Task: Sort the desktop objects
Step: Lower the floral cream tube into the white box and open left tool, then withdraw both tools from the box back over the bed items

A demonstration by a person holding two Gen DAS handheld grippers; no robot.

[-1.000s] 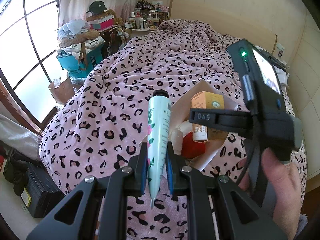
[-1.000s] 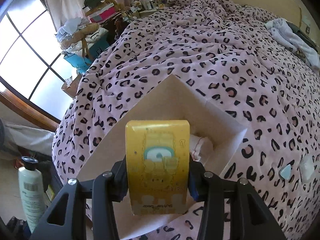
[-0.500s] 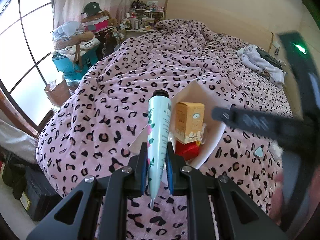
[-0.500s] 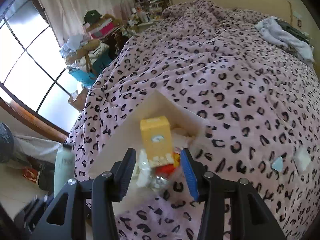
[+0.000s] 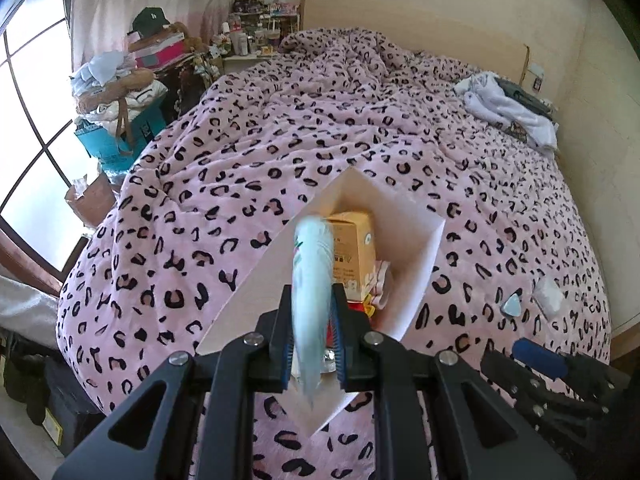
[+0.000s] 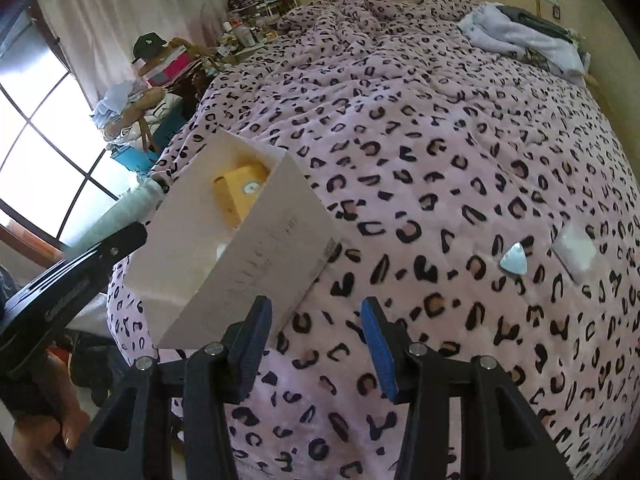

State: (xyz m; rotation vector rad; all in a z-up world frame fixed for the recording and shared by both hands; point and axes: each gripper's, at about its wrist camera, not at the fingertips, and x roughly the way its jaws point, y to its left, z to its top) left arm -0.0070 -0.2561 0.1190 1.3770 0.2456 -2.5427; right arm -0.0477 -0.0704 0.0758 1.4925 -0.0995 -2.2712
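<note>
My left gripper (image 5: 312,320) is shut on a pale green tube (image 5: 314,280), blurred and held upright over the open white box (image 5: 400,216) on the bed. A yellow carton (image 5: 354,256) stands inside the box among other small items, including something red. My right gripper (image 6: 316,316) is open with nothing between its pads, above the bedspread just right of the white box (image 6: 272,248). From that side the yellow carton (image 6: 240,196) shows inside the box and the tube (image 6: 120,216) beyond its left wall. A small blue triangle (image 6: 514,258) and a white packet (image 6: 574,248) lie on the cover.
The pink leopard-print bedspread (image 5: 320,128) covers the whole bed. White clothes (image 5: 504,108) lie near the headboard. Bags, boxes and a black cap (image 5: 152,20) are piled by the window at the left. A hand (image 6: 44,432) holds the left gripper's handle.
The right gripper let go of the yellow carton, which now stands in the white box, and swung right over the bedspread. The left gripper carried the tube over the box.
</note>
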